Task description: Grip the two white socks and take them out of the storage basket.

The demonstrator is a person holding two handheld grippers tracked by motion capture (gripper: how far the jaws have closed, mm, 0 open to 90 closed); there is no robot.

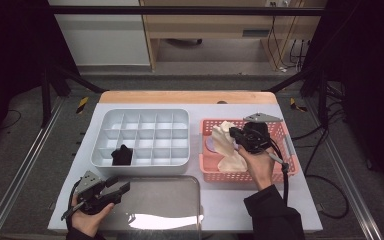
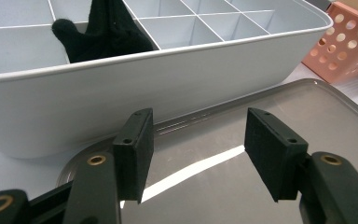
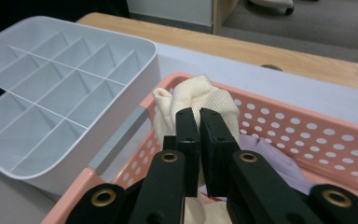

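Observation:
In the pink perforated basket (image 1: 250, 175) at the right, my right gripper (image 1: 236, 135) is shut on a cream knitted cloth (image 1: 225, 142) and holds it up above the basket. In the right gripper view the jaws (image 3: 199, 116) pinch a fold of the cream cloth (image 3: 191, 95), and a lilac cloth (image 3: 279, 161) lies below it in the basket (image 3: 317, 130). My left gripper (image 1: 120, 189) is open over the metal tray (image 1: 165, 200) at the front. Its pads (image 2: 135, 154) have nothing between them. A black glove (image 1: 122, 155) sits in a front-left cell of the white divided box (image 1: 140, 160).
The white divided box (image 2: 168, 88) stands just behind the metal tray (image 2: 317, 107), with the black glove (image 2: 102, 32) poking above its wall. The pink basket (image 2: 345, 46) sits to its right. A wooden strip edges the table's far side (image 1: 190, 96).

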